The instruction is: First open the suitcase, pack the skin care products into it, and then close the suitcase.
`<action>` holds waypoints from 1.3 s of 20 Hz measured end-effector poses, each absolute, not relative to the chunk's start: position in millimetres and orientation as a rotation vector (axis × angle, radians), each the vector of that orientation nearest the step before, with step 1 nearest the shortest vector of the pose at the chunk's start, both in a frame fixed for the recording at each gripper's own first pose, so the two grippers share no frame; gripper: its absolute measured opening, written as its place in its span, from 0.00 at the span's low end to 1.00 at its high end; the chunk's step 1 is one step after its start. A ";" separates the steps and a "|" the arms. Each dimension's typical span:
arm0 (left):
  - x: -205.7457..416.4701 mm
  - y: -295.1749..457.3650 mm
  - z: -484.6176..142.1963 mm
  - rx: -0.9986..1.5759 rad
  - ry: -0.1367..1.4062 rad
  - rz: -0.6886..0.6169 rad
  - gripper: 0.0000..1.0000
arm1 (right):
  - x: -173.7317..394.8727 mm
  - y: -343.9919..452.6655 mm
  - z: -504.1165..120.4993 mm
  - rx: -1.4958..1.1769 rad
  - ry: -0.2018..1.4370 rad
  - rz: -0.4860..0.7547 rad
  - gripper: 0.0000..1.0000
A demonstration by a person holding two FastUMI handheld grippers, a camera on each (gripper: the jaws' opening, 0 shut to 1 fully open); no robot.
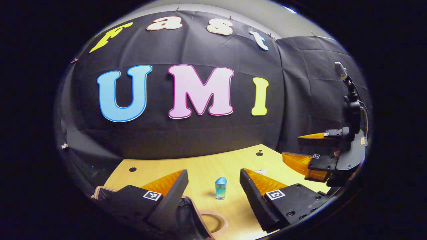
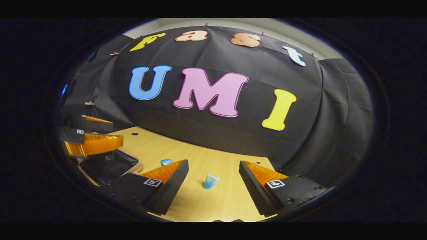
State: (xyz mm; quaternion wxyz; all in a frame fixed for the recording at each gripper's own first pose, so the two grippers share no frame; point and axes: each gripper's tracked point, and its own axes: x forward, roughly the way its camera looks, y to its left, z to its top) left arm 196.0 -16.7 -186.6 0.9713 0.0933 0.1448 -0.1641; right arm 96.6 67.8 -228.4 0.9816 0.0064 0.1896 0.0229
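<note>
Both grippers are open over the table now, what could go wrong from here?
1. The small blue bottle stands upright between the left gripper fingers; a skewed close may topple it.
2. The blue tube sits tilted ahead of the right gripper and may slip.
3. The pink-rimmed suitcase sits close beside both.

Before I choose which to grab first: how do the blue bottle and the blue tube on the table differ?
The blue bottle stands upright with a rounded, slanted cap on top; the blue tube leans, wide pale end up, blue end on the table. The bottle sits between the left gripper and its open jaws, the tube before the right gripper. Both are small and blue.
</note>
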 end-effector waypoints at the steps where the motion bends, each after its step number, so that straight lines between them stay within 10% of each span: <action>1: 199.7 -25.7 -195.7 0.190 0.303 -0.339 0.98 | 100.2 67.3 -236.7 0.021 0.386 0.053 0.97; 20: 322.3 -27.6 -431.3 0.224 0.643 -0.107 0.98 | 152.8 59.5 -373.2 0.126 0.573 0.231 0.97; 21: 325.4 -27.9 -438.3 0.234 0.661 -0.113 0.93 | 153.8 57.9 -376.2 0.128 0.578 0.229 0.97; 23: 322.9 -34.4 -441.6 0.255 0.698 -0.139 0.50 | 155.1 54.7 -386.3 0.131 0.604 0.223 0.97; 26: 326.6 -36.8 -443.9 0.305 0.716 -0.146 0.50 | 155.5 54.7 -405.3 0.156 0.633 0.214 0.97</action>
